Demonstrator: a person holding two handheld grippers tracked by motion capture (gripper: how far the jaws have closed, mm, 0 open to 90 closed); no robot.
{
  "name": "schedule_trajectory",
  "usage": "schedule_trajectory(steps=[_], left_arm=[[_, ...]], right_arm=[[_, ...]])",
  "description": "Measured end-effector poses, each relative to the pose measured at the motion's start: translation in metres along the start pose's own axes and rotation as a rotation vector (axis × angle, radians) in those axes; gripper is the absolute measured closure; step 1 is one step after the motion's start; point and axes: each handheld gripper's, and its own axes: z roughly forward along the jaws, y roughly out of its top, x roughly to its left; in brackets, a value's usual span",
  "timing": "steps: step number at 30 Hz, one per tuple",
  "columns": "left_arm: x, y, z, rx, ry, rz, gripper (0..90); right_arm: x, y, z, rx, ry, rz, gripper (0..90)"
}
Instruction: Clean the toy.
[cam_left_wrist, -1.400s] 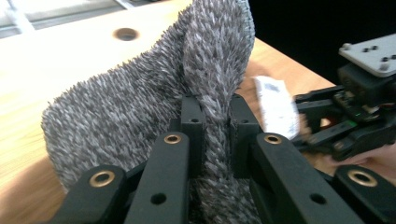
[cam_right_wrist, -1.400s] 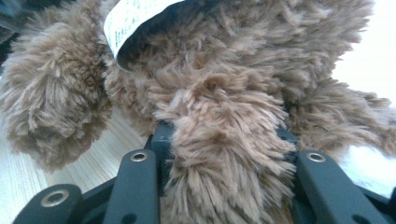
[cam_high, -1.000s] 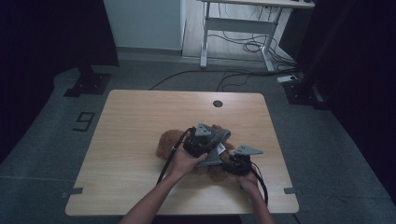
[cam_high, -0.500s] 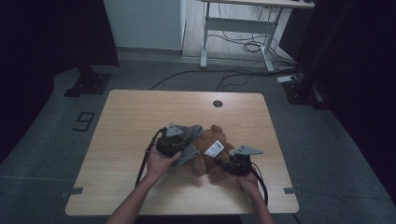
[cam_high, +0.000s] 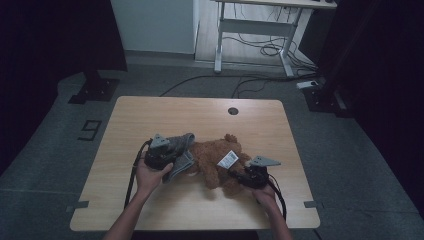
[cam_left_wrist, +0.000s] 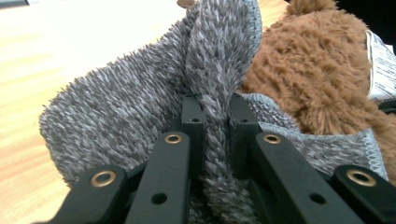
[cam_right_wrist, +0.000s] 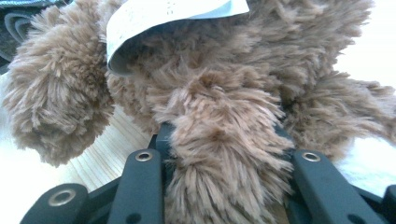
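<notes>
High view, brown teddy bear lying mid-table, grey sock at its left, left gripper on sock, right gripper at bear's near right, left gripper view, jaws pinching a sock fold, right gripper view, jaws clamping a furry bear limb below white tag.

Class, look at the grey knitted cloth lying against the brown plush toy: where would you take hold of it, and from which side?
Grip the grey knitted cloth on its raised fold, coming from the side away from the brown plush toy. The fold stands up as a thin ridge, and the left gripper already pinches it there while the right gripper holds the toy.
</notes>
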Motion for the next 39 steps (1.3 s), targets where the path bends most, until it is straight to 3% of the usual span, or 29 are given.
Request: schedule_trajectory(steps=[5,7,11,15,21,26,29,34,39], left_arm=[[0.010,-0.006,-0.007,0.033,0.093,-0.007,80.5],[0.019,-0.014,-0.007,0.058,0.108,-0.020,80.5],[0.027,-0.036,0.007,0.118,0.154,-0.014,80.6],[0.033,-0.046,0.016,0.137,0.117,-0.059,80.6],[0.033,-0.018,-0.012,0.047,0.097,-0.061,80.4],[0.016,0.006,-0.026,-0.022,0.060,-0.031,80.4],[-0.003,0.022,-0.023,-0.036,0.027,0.012,80.4],[-0.046,0.048,0.004,-0.018,-0.045,0.110,80.4],[-0.094,0.063,0.043,0.018,-0.120,0.185,80.4]], right_arm=[[0.000,0.000,0.000,0.002,0.001,0.004,60.7],[-0.001,0.000,0.000,0.001,0.002,0.009,60.7],[-0.002,-0.001,0.001,-0.003,0.004,0.010,60.8],[-0.002,-0.001,0.000,0.002,0.002,0.007,60.8],[-0.003,-0.001,0.000,0.001,0.003,0.009,60.8],[-0.003,-0.001,0.000,0.003,0.002,0.008,60.8],[-0.003,-0.001,0.000,0.000,0.003,0.009,60.8],[-0.003,-0.001,0.000,0.001,0.003,0.013,60.8],[-0.003,-0.002,-0.001,-0.002,0.004,0.014,60.8]])
